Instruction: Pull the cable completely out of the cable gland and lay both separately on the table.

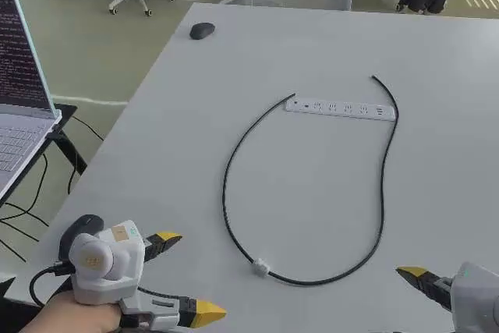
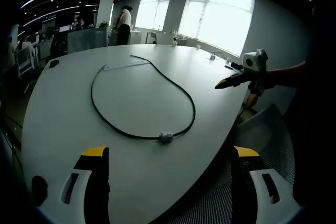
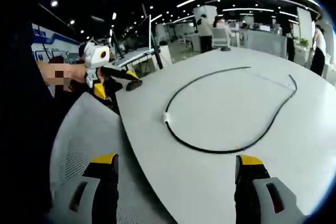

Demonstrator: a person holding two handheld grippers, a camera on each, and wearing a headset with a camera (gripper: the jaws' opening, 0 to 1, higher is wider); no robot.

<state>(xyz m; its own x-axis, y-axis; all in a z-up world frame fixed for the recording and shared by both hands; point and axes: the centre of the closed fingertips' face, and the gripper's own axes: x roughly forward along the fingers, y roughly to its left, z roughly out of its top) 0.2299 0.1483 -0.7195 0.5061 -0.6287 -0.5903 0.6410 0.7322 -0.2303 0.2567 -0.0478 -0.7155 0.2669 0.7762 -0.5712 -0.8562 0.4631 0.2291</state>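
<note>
The left gripper (image 2: 170,151) has its yellow-tipped jaws spread wide with nothing between them. In the head view it sits in a hand at the near left corner of the desk (image 1: 312,185), jaws pointing toward the middle. The right gripper (image 3: 177,161) is likewise spread and holds nothing. In the head view one of its yellow tips shows at the near right edge of the desk. Each gripper also appears at the side of the other's view, raised above the desk edge.

Between the two grippers, apart from both, the small white cable gland (image 1: 260,267) lies on the desk. The black cable (image 1: 226,185) runs through it, so the two are not yet separated. The gland sits on the nearest part of the cable, which lies in a large open loop flat on the desk.

From the gland the cable curves away on both sides. One end lies at the left end of a white power strip (image 1: 341,108). The other side passes just beside the strip's right end and stops a little beyond it.

A dark computer mouse (image 1: 202,30) rests near the far left edge. An open laptop (image 1: 15,99) stands on a separate stand to the left.
</note>
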